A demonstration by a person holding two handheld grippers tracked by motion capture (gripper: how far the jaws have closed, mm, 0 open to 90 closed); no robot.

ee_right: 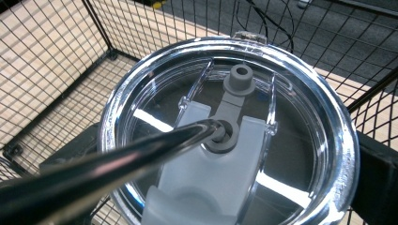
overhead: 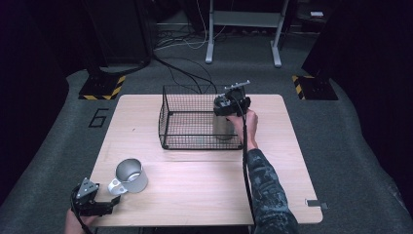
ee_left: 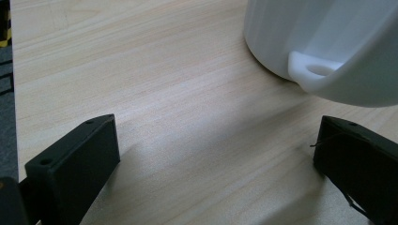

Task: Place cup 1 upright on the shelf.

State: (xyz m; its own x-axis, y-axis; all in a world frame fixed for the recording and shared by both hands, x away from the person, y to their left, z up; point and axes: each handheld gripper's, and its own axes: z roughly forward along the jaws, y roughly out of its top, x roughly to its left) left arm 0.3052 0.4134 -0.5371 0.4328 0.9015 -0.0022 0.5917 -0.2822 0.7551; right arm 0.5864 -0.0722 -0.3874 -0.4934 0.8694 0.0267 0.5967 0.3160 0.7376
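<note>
A steel tumbler (overhead: 223, 126) stands upright inside the black wire basket (overhead: 165, 113), near its right front corner. It has a clear lid (ee_right: 286, 154) with a metal straw (ee_right: 117, 159) through it. My right gripper (overhead: 230, 103) comes down from above and is shut on the tumbler just under the lid, one jaw on each side. A white mug (overhead: 130, 175) with a steel inside sits at the table's front left, its handle (ee_left: 312, 70) turned toward my left gripper (overhead: 111, 201). That gripper stands open just short of the handle and holds nothing.
The wooden table (overhead: 195, 190) is bare between mug and basket. The basket's mesh walls (ee_right: 56, 70) rise close around the tumbler. Cables and a metal stand's legs (overhead: 243, 34) lie on the floor beyond the table. A small clip (overhead: 315, 203) sits at the front right edge.
</note>
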